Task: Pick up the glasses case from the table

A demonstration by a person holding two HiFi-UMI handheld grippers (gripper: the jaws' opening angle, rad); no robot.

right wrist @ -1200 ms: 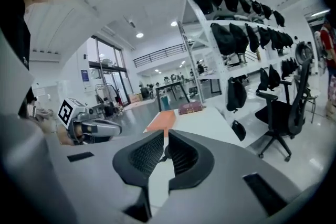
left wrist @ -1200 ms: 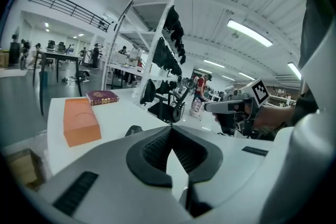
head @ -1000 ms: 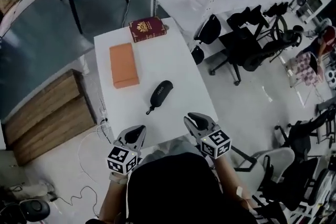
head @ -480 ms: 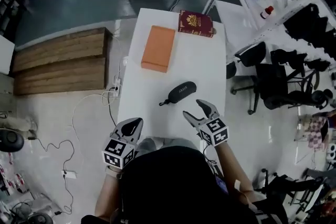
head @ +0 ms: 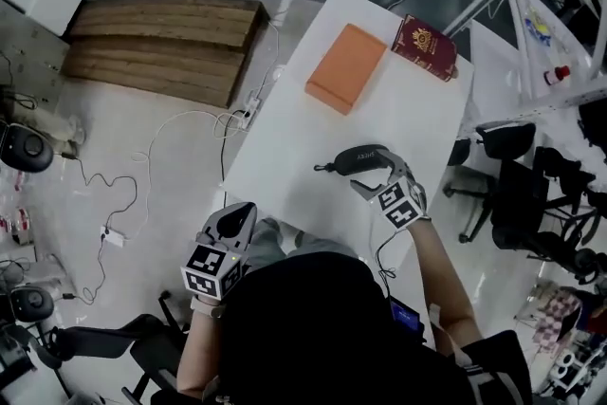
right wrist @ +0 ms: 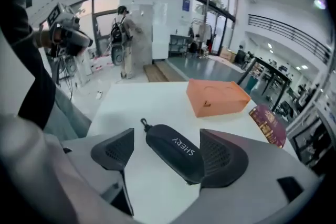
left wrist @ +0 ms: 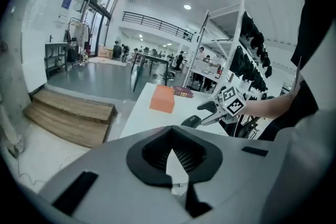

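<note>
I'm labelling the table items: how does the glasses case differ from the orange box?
The glasses case is black and rounded with a loop at one end; the orange box is a sharp-edged block. The glasses case lies between the opening fingers of the right gripper, while the orange box sits farther off near the red book. Both lie flat on the white table.

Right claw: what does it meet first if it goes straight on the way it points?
The glasses case, lying on the white table between the right claw's opening jaws, apparently not gripped yet.
</note>
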